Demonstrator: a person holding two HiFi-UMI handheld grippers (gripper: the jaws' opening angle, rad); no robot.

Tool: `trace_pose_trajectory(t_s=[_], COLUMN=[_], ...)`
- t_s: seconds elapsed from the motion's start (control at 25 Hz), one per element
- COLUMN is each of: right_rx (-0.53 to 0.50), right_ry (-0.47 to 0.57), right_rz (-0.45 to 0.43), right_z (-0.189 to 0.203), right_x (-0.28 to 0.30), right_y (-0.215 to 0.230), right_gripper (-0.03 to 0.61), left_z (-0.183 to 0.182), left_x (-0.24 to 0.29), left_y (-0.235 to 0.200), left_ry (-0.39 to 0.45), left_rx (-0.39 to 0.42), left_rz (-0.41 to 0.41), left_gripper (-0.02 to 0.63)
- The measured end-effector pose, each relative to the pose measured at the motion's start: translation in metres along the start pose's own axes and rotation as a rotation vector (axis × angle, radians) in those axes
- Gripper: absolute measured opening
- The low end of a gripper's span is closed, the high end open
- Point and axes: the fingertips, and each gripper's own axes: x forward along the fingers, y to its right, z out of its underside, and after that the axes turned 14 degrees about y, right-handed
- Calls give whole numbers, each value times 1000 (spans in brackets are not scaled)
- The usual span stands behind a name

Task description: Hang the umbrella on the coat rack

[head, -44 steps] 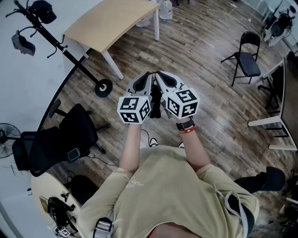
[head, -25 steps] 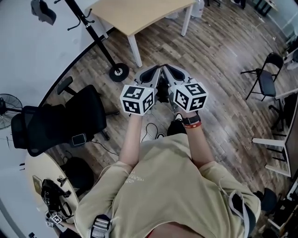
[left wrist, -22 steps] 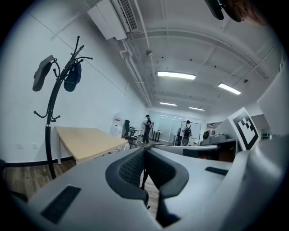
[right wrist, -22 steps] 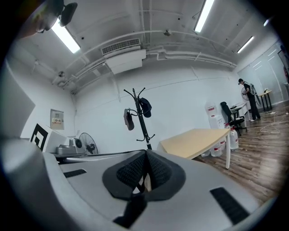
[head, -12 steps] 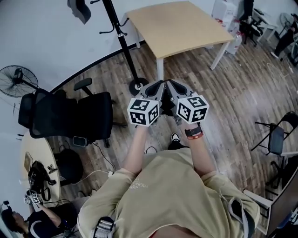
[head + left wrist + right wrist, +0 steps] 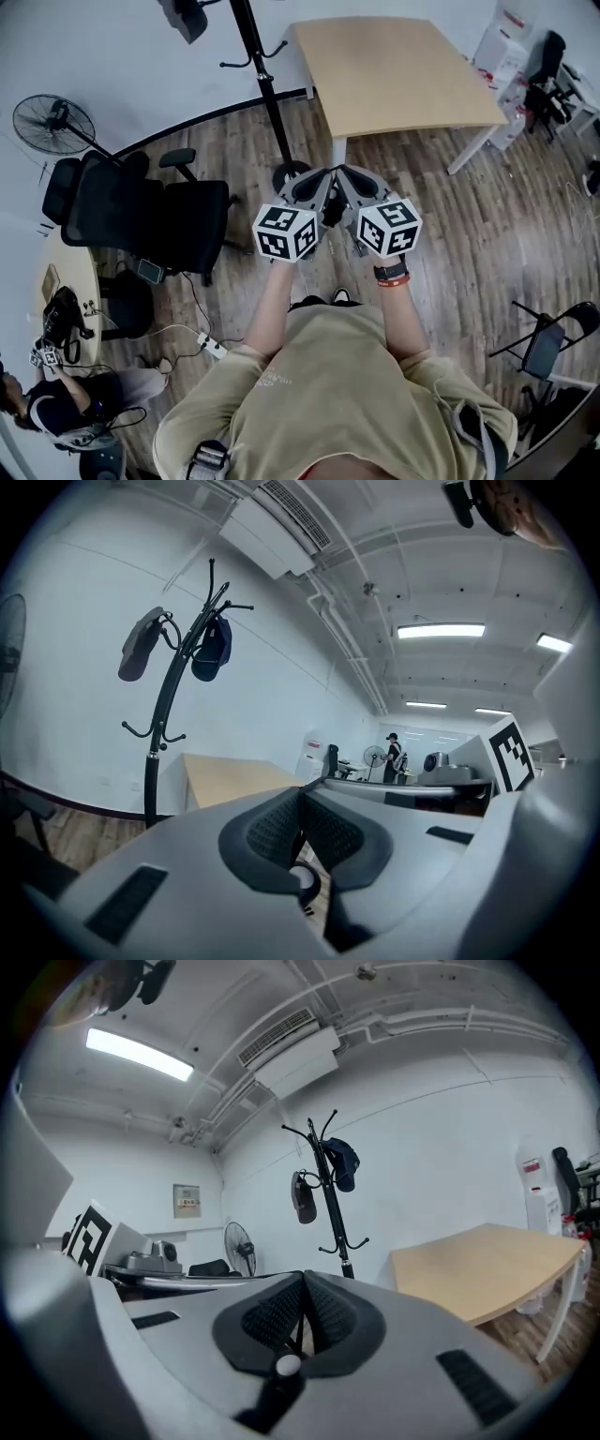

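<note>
My left gripper (image 6: 321,174) and right gripper (image 6: 341,172) are held side by side at chest height, tips nearly touching. A dark folded umbrella (image 6: 330,212) hangs between and under them, mostly hidden by the gripper bodies. In the left gripper view the left gripper (image 6: 300,804) has its pads pressed together on a thin dark strip. The right gripper (image 6: 302,1303) looks the same in its own view. The black coat rack (image 6: 261,66) stands just ahead, its round base (image 6: 290,174) close beyond the tips. The coat rack (image 6: 165,714) (image 6: 330,1194) shows in both gripper views.
A dark cap (image 6: 212,649) and a grey item (image 6: 139,651) hang on the rack's upper hooks. A wooden table (image 6: 394,70) stands right of the rack. A black office chair (image 6: 141,211) and a fan (image 6: 47,124) are at the left. Cables (image 6: 192,328) lie on the floor.
The person has turned and walked toward the rack: its pole and base have swung from the upper left to just ahead of the grippers. Both grippers stay together, shut as before.
</note>
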Motion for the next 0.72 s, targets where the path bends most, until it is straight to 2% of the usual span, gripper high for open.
trace_pose_trajectory(t_s=[0.28,0.44,0.72], right_rx=[77,60,102], right_ry=[-23,-47,-81], right_rz=[-80,-118,-151], right_z=[18,24,43], right_x=[44,74,150], right_y=[24,30,49], right_gripper=[15,17,17], left_z=[7,2,0], left_x=[31,43,77], left_y=[-42,-70,-143], left_ry=[-23,-8,13], left_rx=[9,-2,-14], left_rz=[-109,-160,-222], left_gripper=[23,23,23])
